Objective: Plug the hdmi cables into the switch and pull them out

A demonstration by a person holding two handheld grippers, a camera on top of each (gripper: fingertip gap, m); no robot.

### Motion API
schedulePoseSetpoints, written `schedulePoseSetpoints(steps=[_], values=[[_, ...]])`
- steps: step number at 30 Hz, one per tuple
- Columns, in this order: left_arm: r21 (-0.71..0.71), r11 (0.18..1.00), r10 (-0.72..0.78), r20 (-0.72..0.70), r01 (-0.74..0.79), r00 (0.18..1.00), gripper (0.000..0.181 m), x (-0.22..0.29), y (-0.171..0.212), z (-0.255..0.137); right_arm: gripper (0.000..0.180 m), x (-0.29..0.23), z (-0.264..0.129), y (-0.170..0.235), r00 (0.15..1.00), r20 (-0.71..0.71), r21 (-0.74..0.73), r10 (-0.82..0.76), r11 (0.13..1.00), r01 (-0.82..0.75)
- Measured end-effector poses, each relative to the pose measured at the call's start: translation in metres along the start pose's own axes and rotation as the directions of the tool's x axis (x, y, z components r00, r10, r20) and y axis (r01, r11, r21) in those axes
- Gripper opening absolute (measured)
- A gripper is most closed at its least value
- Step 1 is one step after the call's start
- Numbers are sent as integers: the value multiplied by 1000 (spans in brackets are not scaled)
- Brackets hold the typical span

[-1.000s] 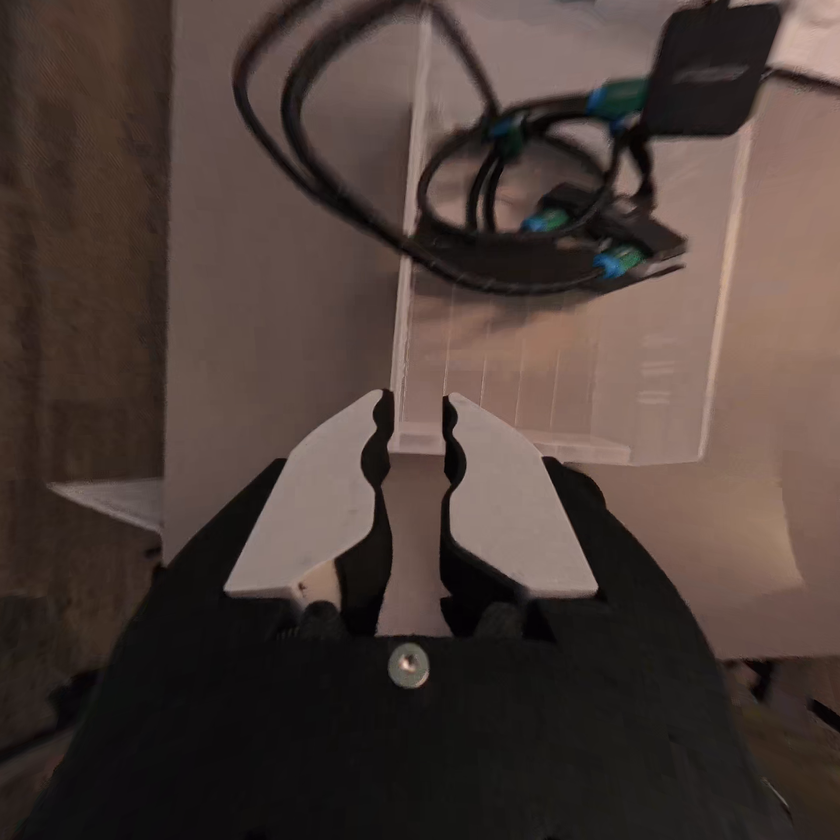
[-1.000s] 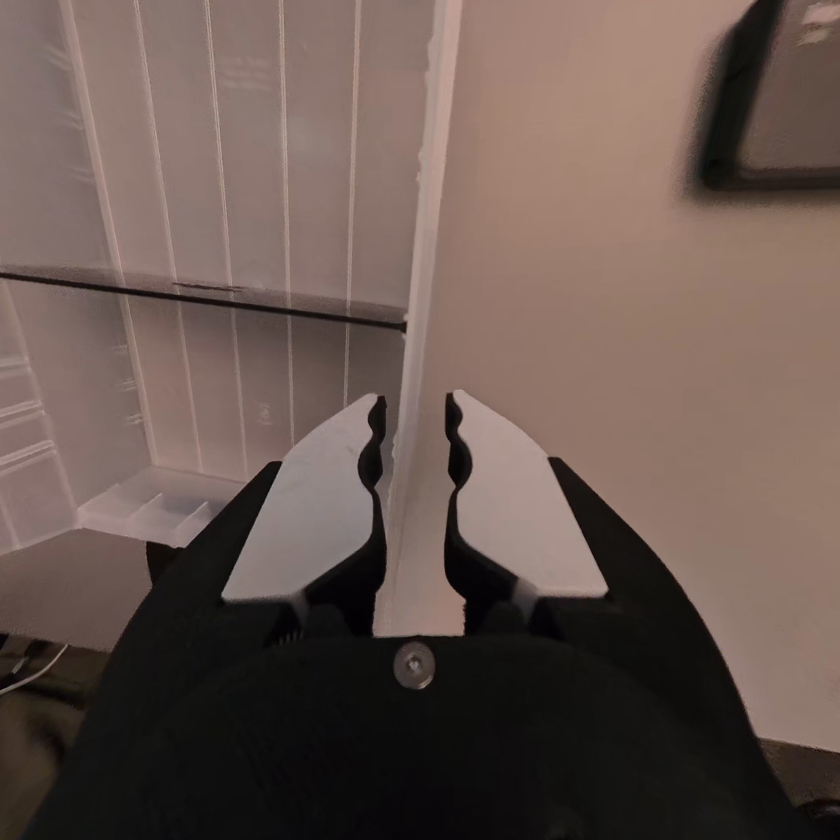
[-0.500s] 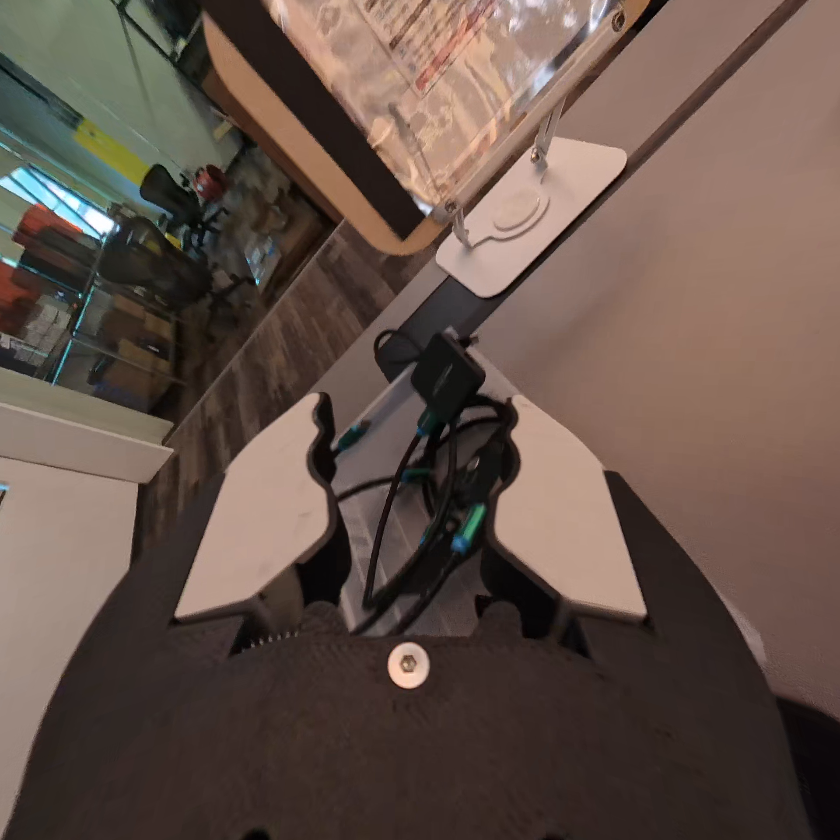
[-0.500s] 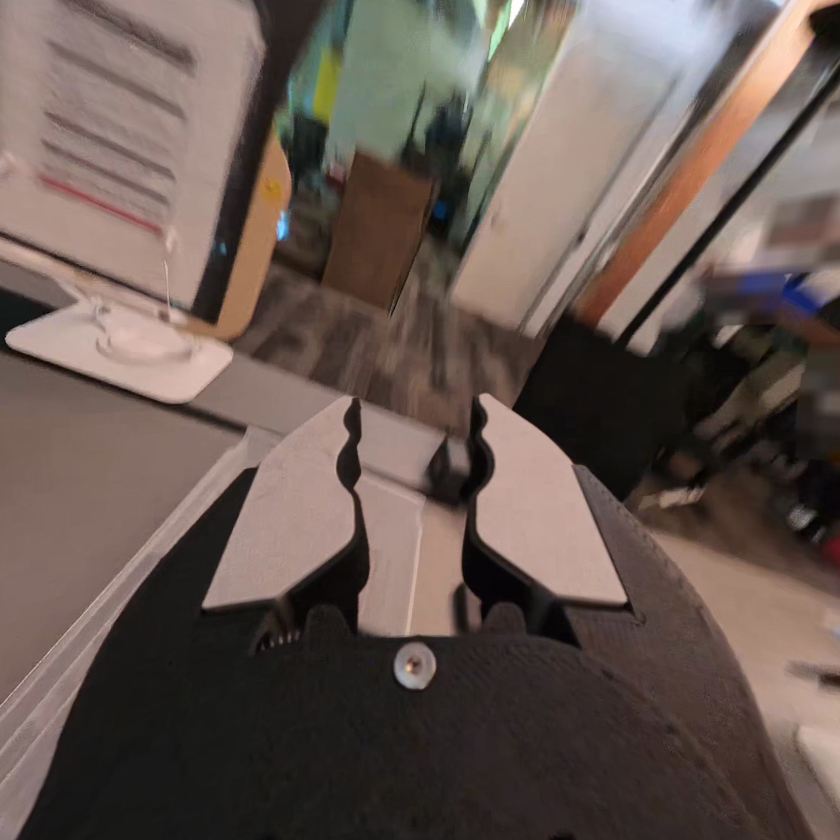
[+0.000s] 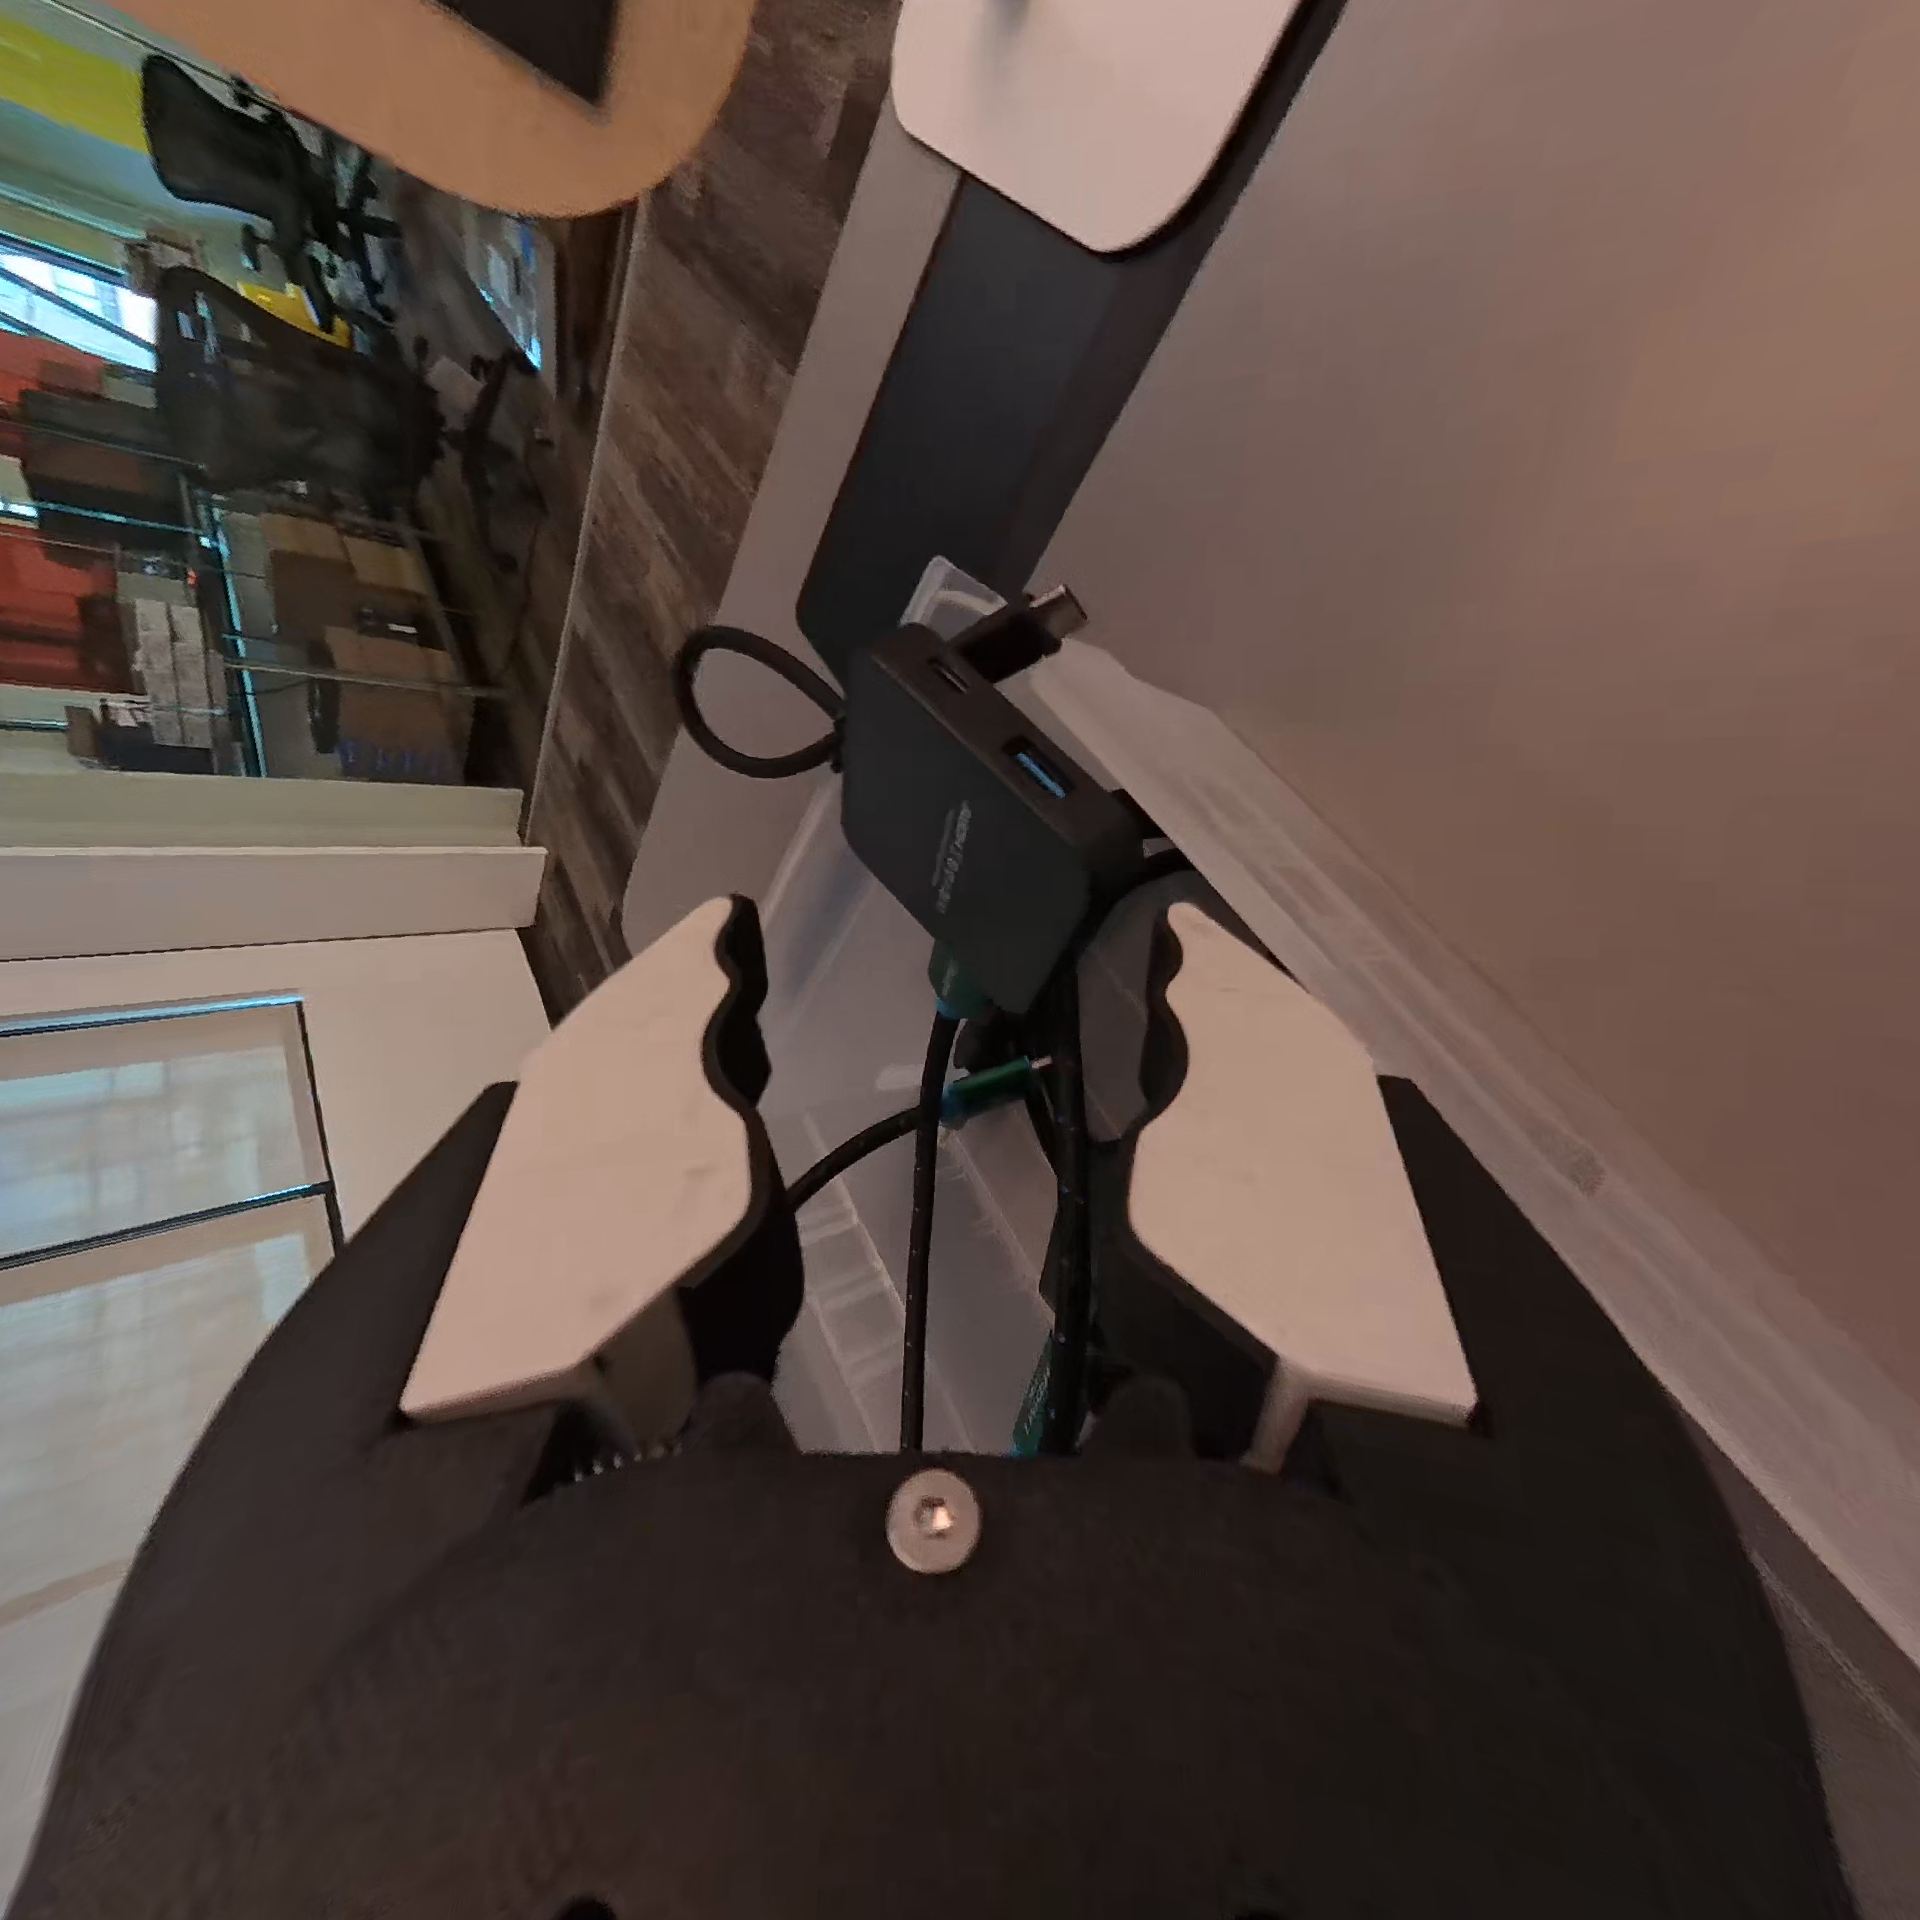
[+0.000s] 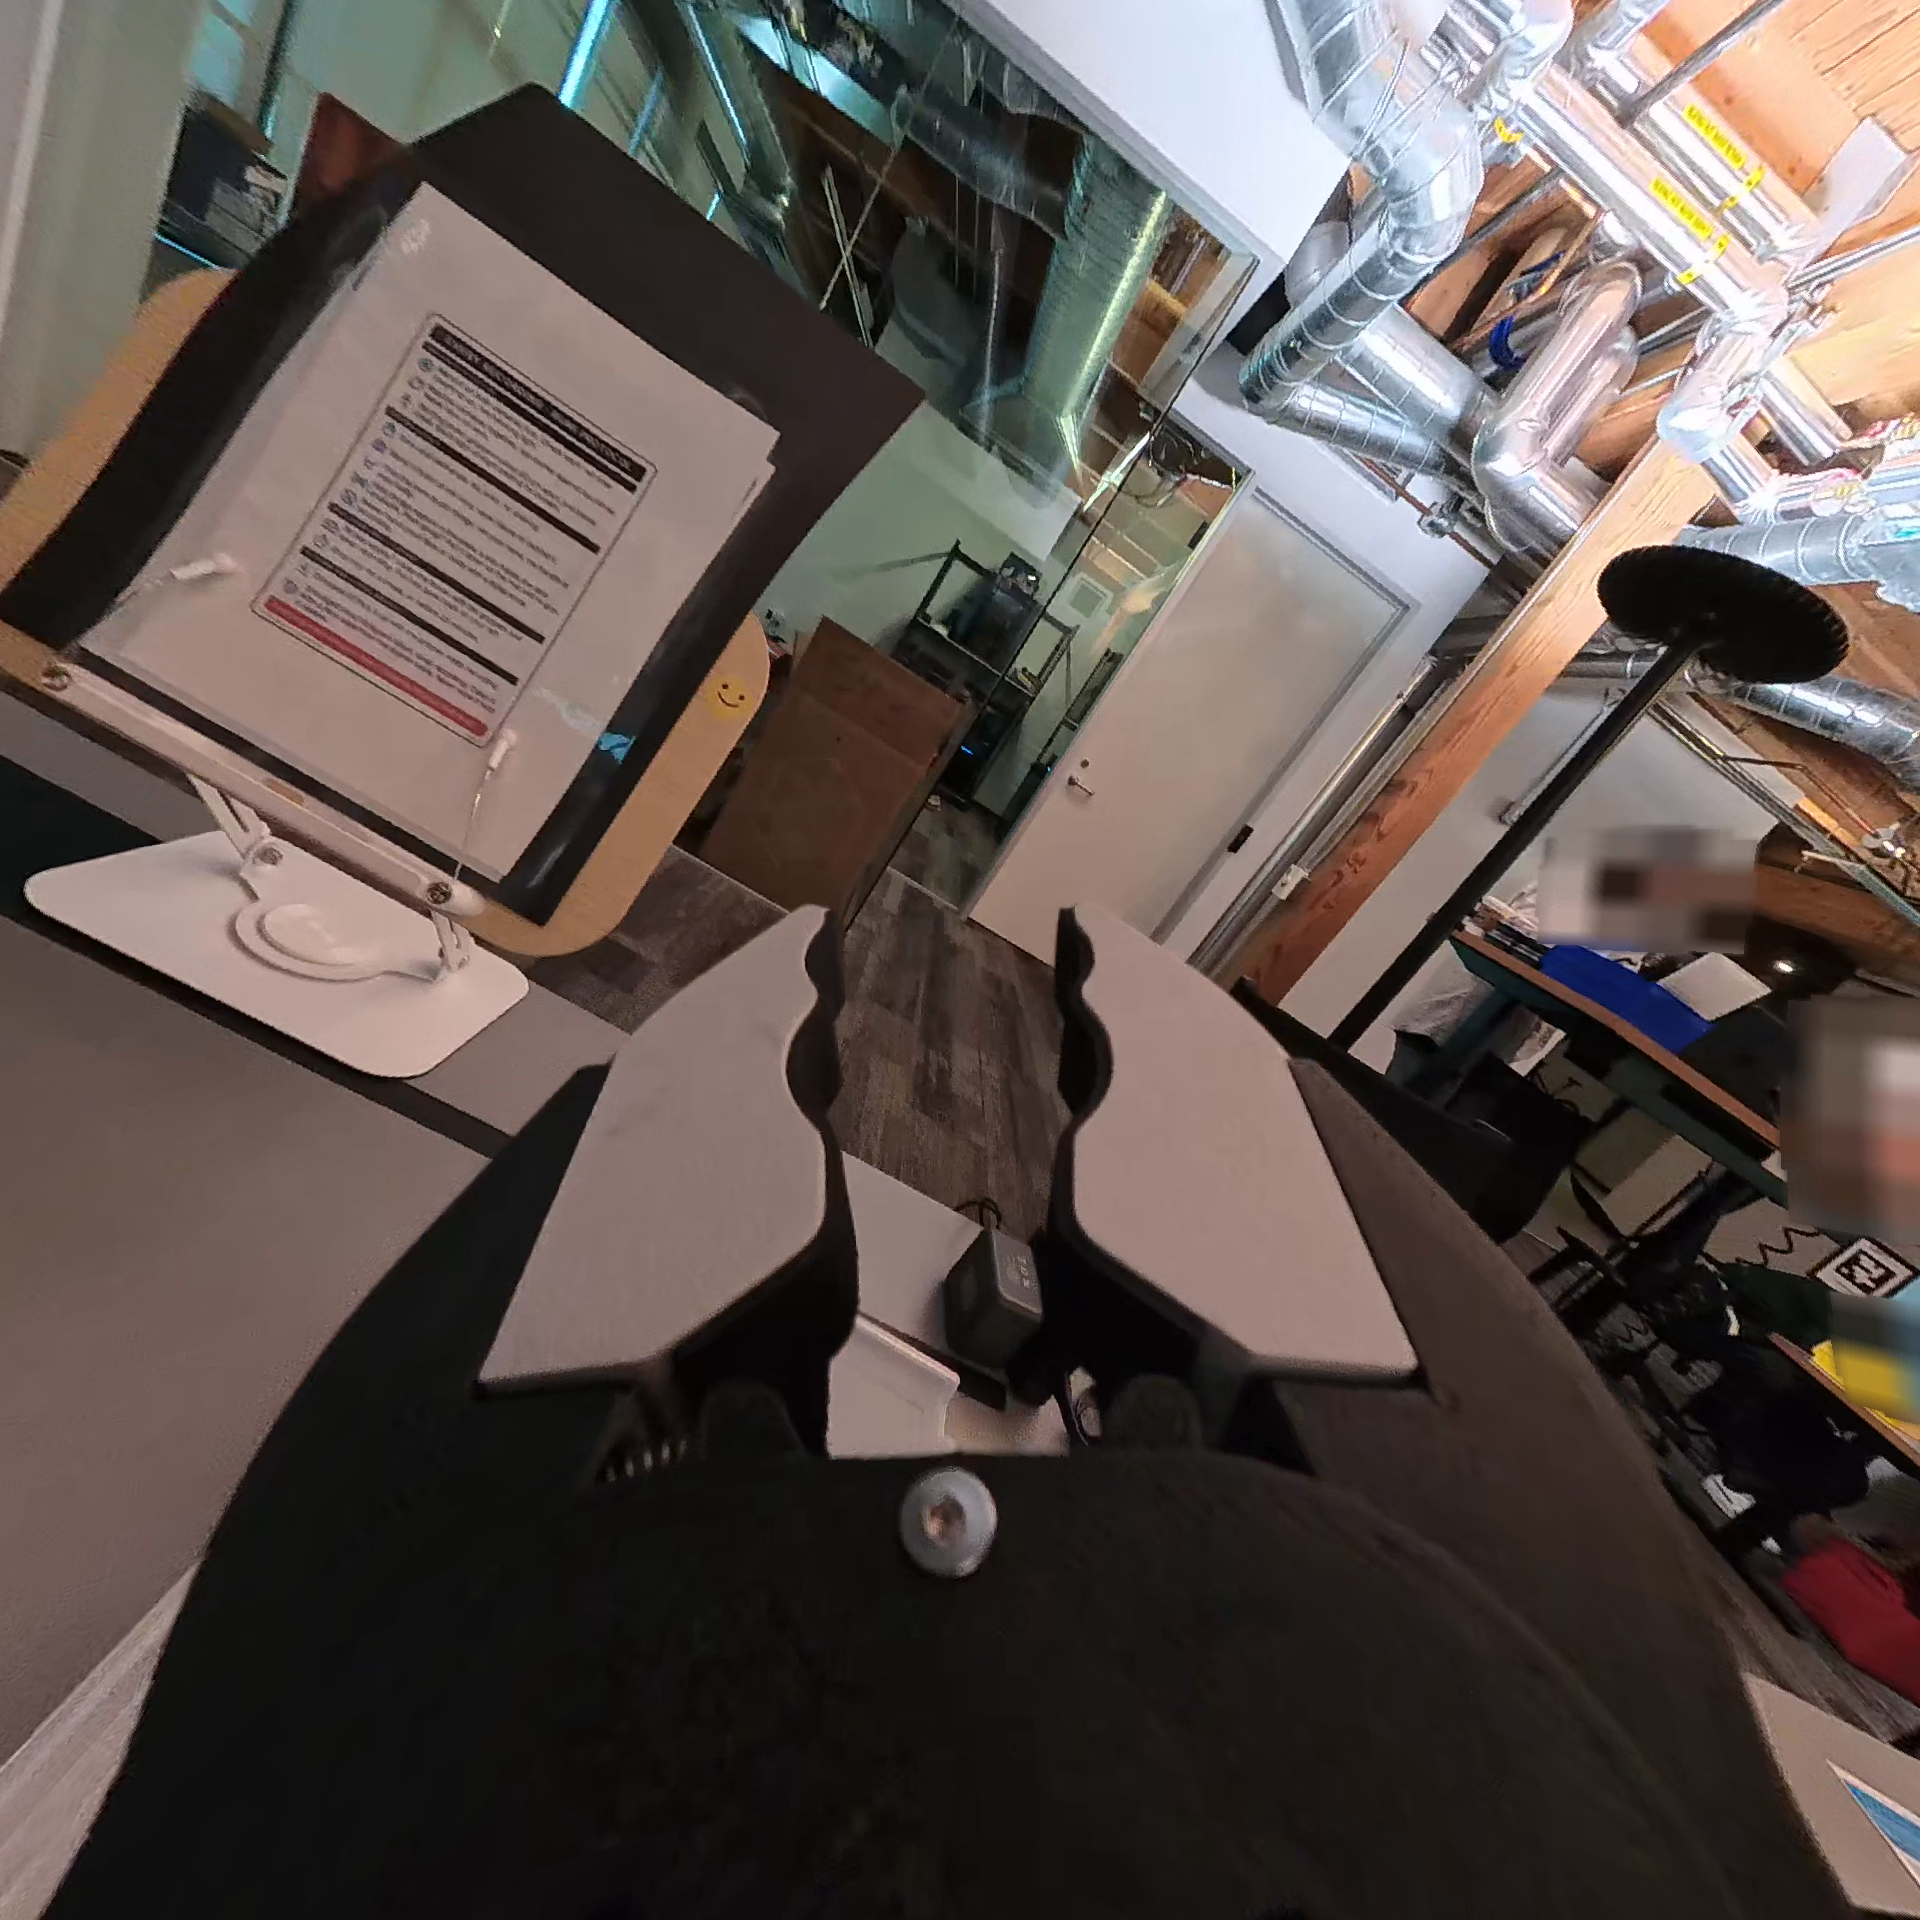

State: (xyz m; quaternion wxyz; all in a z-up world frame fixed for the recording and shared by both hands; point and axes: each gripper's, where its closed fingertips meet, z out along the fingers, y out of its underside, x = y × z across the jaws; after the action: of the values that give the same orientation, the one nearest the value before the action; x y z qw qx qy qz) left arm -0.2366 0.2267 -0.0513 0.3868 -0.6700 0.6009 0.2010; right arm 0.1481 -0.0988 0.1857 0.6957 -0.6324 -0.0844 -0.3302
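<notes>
In the left wrist view the black switch (image 5: 966,831) lies tilted over a clear plastic bin (image 5: 1278,831), just beyond my fingertips. Black HDMI cables (image 5: 920,1195) with green-blue plug ends (image 5: 951,987) run from under it back between my fingers. One plug sits at the switch's near edge; I cannot tell if it is seated. My left gripper (image 5: 956,925) is open and holds nothing. My right gripper (image 6: 945,935) is open and empty. Low between its fingers shows a small dark box (image 6: 992,1288) by a white bin edge (image 6: 894,1371).
The grey table (image 6: 208,1195) carries a sign holder (image 6: 436,540) on a white base (image 6: 281,935), also in the left wrist view (image 5: 1091,104). A black floor lamp (image 6: 1558,810) and a cluttered desk stand at the right. Wood-look floor lies beyond the table edge.
Both views have swung up from looking down on the bin to looking low across the table. Both grippers' jaws have opened wider. The left gripper has come close behind the switch.
</notes>
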Motion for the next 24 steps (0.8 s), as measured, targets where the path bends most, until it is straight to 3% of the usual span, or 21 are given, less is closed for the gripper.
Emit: schedulePoseSetpoints(steps=[8,13,17,24], values=[[-90,993,79,-26,-81,997,54,5,13,33,39,-3,6,4,999,29,-5,42,999,-42],[-33,997,71,24,-70,997,49,0,8,34,39,-10,10,8,999,44,-29,18,999,-17],[9,999,45,98,-46,994,20,-16,6,16,38,-17,12,8,998,65,-39,-4,999,6],[212,964,-208,225,160,952,16,-73,-5,-66,38,-31,16,9,994,108,-55,-33,998,39]])
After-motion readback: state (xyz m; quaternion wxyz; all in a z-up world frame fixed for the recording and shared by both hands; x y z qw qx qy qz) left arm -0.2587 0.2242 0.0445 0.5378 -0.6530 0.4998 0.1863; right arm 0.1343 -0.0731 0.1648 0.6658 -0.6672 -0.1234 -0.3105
